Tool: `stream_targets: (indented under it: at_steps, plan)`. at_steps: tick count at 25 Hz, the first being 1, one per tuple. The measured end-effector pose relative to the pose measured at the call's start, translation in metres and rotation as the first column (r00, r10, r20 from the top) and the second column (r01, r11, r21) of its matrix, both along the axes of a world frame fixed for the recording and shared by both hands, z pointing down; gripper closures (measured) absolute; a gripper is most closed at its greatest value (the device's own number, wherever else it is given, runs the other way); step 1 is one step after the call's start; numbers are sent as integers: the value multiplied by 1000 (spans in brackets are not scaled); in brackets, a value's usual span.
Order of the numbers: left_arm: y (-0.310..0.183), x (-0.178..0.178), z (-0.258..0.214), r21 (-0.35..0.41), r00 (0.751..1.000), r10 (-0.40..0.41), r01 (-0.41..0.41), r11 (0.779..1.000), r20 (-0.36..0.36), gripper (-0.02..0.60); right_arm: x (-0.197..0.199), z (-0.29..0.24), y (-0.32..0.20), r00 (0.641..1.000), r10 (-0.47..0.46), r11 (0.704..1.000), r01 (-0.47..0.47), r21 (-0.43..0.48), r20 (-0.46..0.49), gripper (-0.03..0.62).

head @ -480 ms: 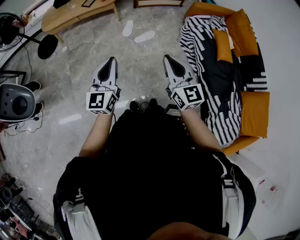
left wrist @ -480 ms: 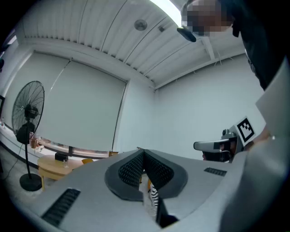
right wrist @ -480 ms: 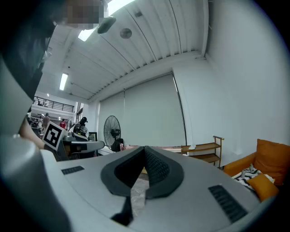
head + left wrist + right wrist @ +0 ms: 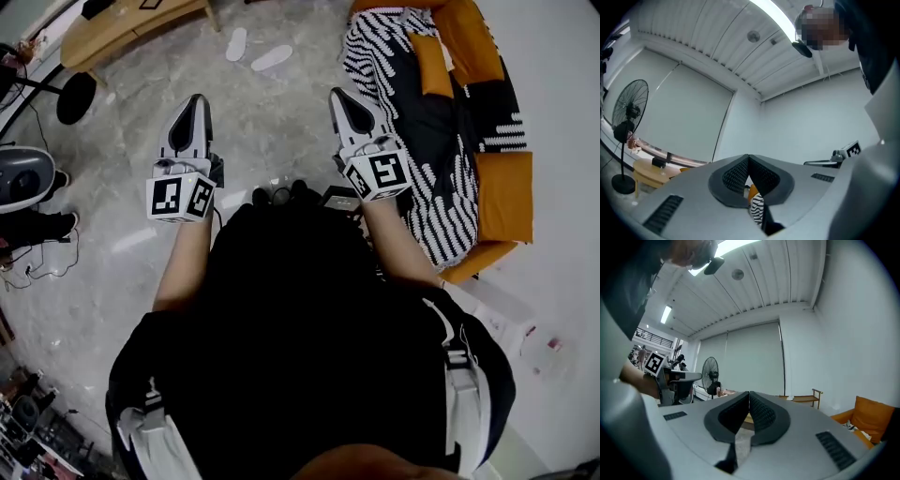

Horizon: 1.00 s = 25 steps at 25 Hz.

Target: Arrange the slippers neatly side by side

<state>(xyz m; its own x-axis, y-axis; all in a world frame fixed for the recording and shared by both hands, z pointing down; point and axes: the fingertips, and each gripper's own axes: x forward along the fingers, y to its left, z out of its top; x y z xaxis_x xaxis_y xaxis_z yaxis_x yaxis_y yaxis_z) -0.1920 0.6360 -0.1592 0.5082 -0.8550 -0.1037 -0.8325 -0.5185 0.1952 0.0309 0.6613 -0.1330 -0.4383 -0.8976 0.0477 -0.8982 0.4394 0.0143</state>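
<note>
**Both jaws shut and empty, slippers far ahead**

The left gripper (image 4: 195, 101) and the right gripper (image 4: 341, 97) were held about level above the grey floor (image 4: 272, 141). Each had its jaws pressed together on nothing. The two white slippers (image 4: 271, 58) lay on the floor well beyond the jaw tips, ahead and between the two grippers, slightly apart and at differing angles. An orange sofa (image 4: 506, 187) stood to the right of the right jaws.

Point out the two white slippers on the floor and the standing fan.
left-hand slipper (image 4: 236, 43), head view, middle of its top side
right-hand slipper (image 4: 271, 58), head view, middle of its top side
standing fan (image 4: 631, 111), left gripper view, centre of its round guard
</note>
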Motion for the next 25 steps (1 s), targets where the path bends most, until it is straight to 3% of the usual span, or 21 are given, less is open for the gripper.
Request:
stream_targets:
  at_steps: [4,9,17,25]
  plan:
    - [-3,10,16,-20,999,47,-46,999,24,568,4,-5,5,999,20,1000,-20,2,27,563]
    - [7,25,20,20,988,110,-113,993,109,568,5,0,11,999,44,999,-43,-32,21,563]
    - [2,40,29,-4,983,163,-163,987,86,568,17,8,17,997,78,994,-78,-81,-2,563]
    - [-18,39,30,-17,982,154,-153,988,107,568,11,9,-6,999,32,996,-32,-82,3,563]
